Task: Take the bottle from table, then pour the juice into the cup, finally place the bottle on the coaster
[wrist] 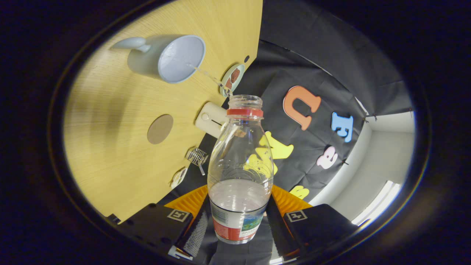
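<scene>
Between the fingers of the hand-held gripper (239, 221) sits the bottle (240, 169), clamped on both sides at its lower body near the label; the gripper is grasping it. The whole view is rolled over, so the bottle is tilted toward the cup (167, 57), and a thin clear stream (206, 73) runs from the open mouth into the cup's pale inside. My reading is that the pour is under way, with the placing on the coaster (160, 129) not yet done.

The cup stands on the wooden worktop (110, 147), well beyond the fingers; the round brown coaster lies on the worktop between cup and bottle.

The bottle looks like thin clear plastic, uncapped, with a red collar ring under the mouth. It is roughly a third full, so probably light, and the walls would likely flex under a hard squeeze. The low hold on the labelled band seems sound: that part is straight-sided and less slippery than the curved shoulder.

Writing on the label is too small and bent to read; I can make out red, white and a blue-green patch. No brand is legible.
</scene>
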Demonstrator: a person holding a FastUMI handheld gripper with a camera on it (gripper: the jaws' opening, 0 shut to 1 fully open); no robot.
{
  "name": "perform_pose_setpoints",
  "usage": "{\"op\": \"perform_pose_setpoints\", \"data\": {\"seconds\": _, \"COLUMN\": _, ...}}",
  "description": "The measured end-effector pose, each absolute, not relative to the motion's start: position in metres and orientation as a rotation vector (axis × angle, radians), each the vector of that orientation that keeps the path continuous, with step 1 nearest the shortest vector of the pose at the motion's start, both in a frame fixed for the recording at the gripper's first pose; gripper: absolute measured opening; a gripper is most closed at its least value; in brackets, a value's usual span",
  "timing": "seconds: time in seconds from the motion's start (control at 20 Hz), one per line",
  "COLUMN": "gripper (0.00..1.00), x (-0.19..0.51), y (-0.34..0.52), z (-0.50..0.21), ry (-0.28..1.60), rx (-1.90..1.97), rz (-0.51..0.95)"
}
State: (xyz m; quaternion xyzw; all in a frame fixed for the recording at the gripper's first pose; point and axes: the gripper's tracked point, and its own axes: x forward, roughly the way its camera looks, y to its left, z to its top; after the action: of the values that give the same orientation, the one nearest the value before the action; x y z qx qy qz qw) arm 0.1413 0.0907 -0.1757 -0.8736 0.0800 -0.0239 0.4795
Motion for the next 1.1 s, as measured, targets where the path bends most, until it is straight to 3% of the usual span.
{"op": "perform_pose_setpoints", "data": {"seconds": 1.1, "gripper": 0.80, "x": 0.139, "y": 0.120, "z": -0.135, "ry": 0.064, "rx": -2.301, "rz": -0.102}}
